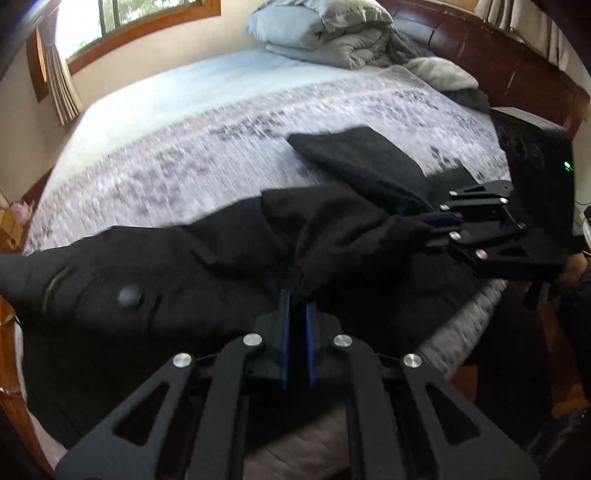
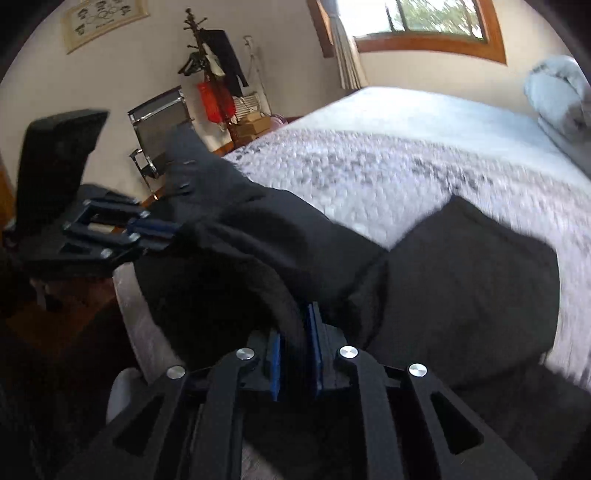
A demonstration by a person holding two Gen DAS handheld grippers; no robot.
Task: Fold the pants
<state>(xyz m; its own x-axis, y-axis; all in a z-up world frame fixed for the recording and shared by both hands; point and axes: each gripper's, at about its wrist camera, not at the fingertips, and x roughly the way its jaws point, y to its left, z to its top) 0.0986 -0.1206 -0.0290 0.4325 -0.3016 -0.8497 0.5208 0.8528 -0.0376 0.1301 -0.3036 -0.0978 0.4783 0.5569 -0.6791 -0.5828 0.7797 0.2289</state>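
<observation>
Now your left fingers [image 1: 295,295] and right fingers [image 2: 297,314] both pinch the black pants [image 1: 229,240] above the bed [image 1: 221,158].

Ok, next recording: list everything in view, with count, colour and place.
black fabric pants: one, black, bunched on the bed's near edge, gripped at two spots
bed with patterned grey-white cover: one, fills the middle
folded grey bedding pile: one, far end by the wooden headboard
wood-framed window: one, brown, far wall
wooden coat stand: one, dark, with hanging clothes, by the wall
metal-framed chair: one, beside the stand
left gripper: black, blue pads, shut on pants
right gripper: black, blue pads, shut on pants
</observation>
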